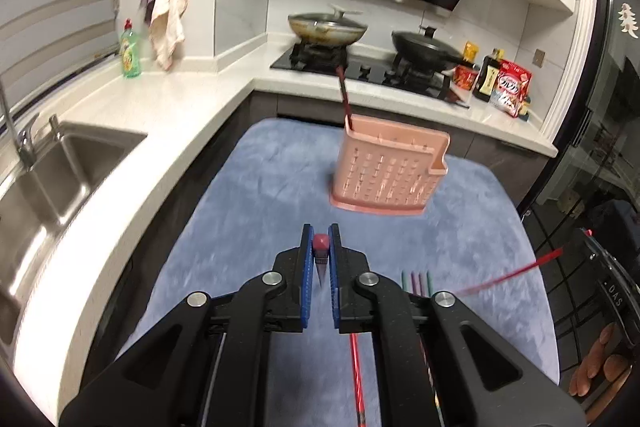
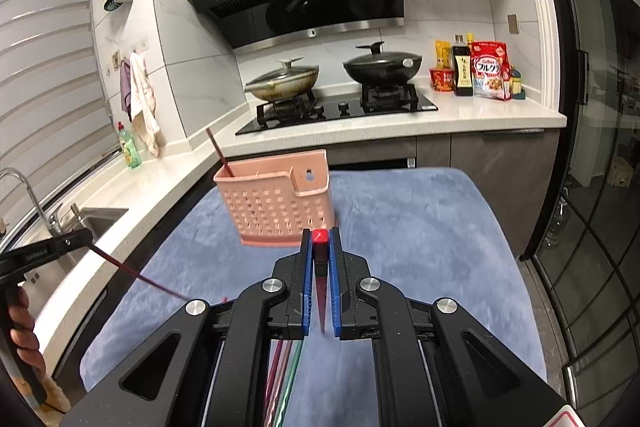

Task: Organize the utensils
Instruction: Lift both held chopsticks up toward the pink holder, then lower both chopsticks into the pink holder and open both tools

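- The left gripper is clenched on a dark red chopstick, held above the blue mat.
- The right gripper is clamped on a bright red chopstick.
- The pink utensil holder stands upright on the mat, with one dark chopstick leaning in its left end.
- More coloured chopsticks lie on the mat near the grippers.

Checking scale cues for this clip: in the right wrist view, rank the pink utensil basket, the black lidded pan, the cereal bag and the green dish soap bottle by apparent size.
1. pink utensil basket, though nearest the camera
2. black lidded pan
3. cereal bag
4. green dish soap bottle
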